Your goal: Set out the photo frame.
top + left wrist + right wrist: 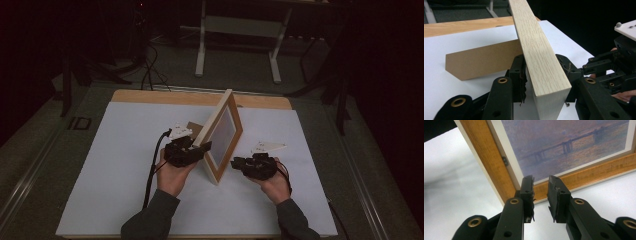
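Picture frame [223, 134] stands on edge on the white sheet of the bench [125, 165], tilted, near its middle, between the two hands. In the left gripper view the frame's pale wooden side rail [541, 57] runs up between the jaws of the left tongs [544, 72]; both pads bear against the rail's two faces, so the left tongs are closed on the frame. A brown board stand [481, 61] projects from the frame's back and rests on the sheet behind the left jaw. The left hand [172, 175] carries these tongs just beside the frame's lower near corner. The right tongs [540, 192] point at the frame's front near its lower corner, jaws parted by a narrow gap with nothing between them, tips just short of the printed picture [564, 142]. The right hand [275, 182] is near the frame's front side
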The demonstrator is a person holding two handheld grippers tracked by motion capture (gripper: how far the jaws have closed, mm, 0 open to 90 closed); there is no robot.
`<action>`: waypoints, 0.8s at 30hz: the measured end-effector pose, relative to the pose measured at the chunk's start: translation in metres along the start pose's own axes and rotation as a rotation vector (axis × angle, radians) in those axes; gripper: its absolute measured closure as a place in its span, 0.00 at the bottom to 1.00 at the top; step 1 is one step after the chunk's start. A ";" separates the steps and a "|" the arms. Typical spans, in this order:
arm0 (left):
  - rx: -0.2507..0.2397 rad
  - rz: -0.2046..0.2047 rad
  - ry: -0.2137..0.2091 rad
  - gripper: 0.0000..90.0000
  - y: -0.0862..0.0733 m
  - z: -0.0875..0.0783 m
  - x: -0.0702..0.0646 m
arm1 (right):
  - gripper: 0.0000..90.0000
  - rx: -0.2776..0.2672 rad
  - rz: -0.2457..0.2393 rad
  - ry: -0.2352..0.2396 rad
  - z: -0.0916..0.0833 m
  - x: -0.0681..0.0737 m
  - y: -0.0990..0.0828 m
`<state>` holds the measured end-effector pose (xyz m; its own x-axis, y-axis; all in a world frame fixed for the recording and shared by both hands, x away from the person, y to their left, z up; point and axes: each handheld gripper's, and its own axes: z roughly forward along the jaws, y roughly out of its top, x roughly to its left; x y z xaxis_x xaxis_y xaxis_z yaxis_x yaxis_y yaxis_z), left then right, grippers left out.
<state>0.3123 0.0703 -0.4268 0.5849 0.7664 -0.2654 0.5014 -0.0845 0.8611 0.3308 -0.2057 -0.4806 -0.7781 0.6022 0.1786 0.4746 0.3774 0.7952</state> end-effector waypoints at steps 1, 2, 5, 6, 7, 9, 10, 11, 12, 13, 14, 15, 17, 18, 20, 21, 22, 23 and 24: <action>-0.003 -0.003 0.002 0.71 0.000 0.000 0.001 | 0.83 0.000 0.000 -0.001 0.000 0.000 0.000; -0.006 -0.006 0.004 0.71 0.000 -0.001 0.002 | 0.83 0.000 -0.001 -0.001 0.000 0.000 0.000; -0.007 -0.014 0.002 0.72 0.000 -0.001 0.004 | 0.82 -0.002 0.000 0.000 -0.001 -0.001 0.000; -0.007 -0.012 0.002 0.72 0.000 -0.001 0.005 | 0.82 -0.003 -0.001 -0.001 -0.001 -0.001 0.000; -0.005 -0.010 -0.003 0.72 0.000 -0.001 0.006 | 0.82 -0.004 -0.002 -0.003 -0.001 -0.001 0.000; -0.005 -0.009 -0.011 0.72 0.000 -0.002 0.008 | 0.82 -0.006 0.001 -0.006 -0.002 -0.002 0.000; -0.005 -0.010 -0.015 0.72 0.000 -0.002 0.009 | 0.82 -0.004 0.000 -0.011 -0.003 -0.003 0.001; -0.005 -0.011 -0.019 0.73 0.000 -0.002 0.010 | 0.82 -0.002 -0.002 -0.014 -0.004 -0.003 0.001; -0.004 -0.010 -0.021 0.73 0.001 -0.002 0.011 | 0.82 -0.004 -0.003 -0.016 -0.005 -0.004 0.002; -0.003 -0.012 -0.026 0.73 0.001 -0.002 0.012 | 0.82 -0.004 -0.004 -0.017 -0.006 -0.004 0.002; -0.003 -0.015 -0.030 0.73 0.001 -0.002 0.014 | 0.82 -0.005 -0.003 -0.020 -0.007 -0.005 0.003; -0.003 -0.017 -0.034 0.74 0.001 -0.003 0.015 | 0.82 -0.007 -0.004 -0.021 -0.008 -0.005 0.004; -0.001 -0.023 -0.043 0.74 0.001 -0.003 0.018 | 0.82 -0.009 -0.005 -0.026 -0.010 -0.006 0.006; 0.000 -0.023 -0.048 0.75 0.002 -0.003 0.019 | 0.82 -0.011 -0.008 -0.029 -0.011 -0.007 0.006; -0.001 -0.031 -0.059 0.75 0.002 -0.004 0.022 | 0.82 -0.013 -0.008 -0.033 -0.013 -0.008 0.007; 0.001 -0.030 -0.061 0.76 0.002 -0.004 0.023 | 0.82 -0.018 -0.007 -0.037 -0.014 -0.008 0.007; 0.004 -0.031 -0.068 0.76 0.002 -0.004 0.025 | 0.82 -0.023 -0.006 -0.044 -0.015 -0.009 0.007; 0.004 -0.032 -0.072 0.76 0.002 -0.004 0.025 | 0.82 -0.035 -0.002 -0.050 -0.016 -0.010 0.008; 0.005 -0.030 -0.074 0.76 0.002 -0.004 0.026 | 0.82 -0.039 -0.001 -0.055 -0.017 -0.011 0.008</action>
<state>0.3259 0.0928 -0.4297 0.6151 0.7192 -0.3230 0.5226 -0.0652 0.8501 0.3357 -0.2212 -0.4661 -0.7542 0.6400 0.1470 0.4570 0.3509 0.8173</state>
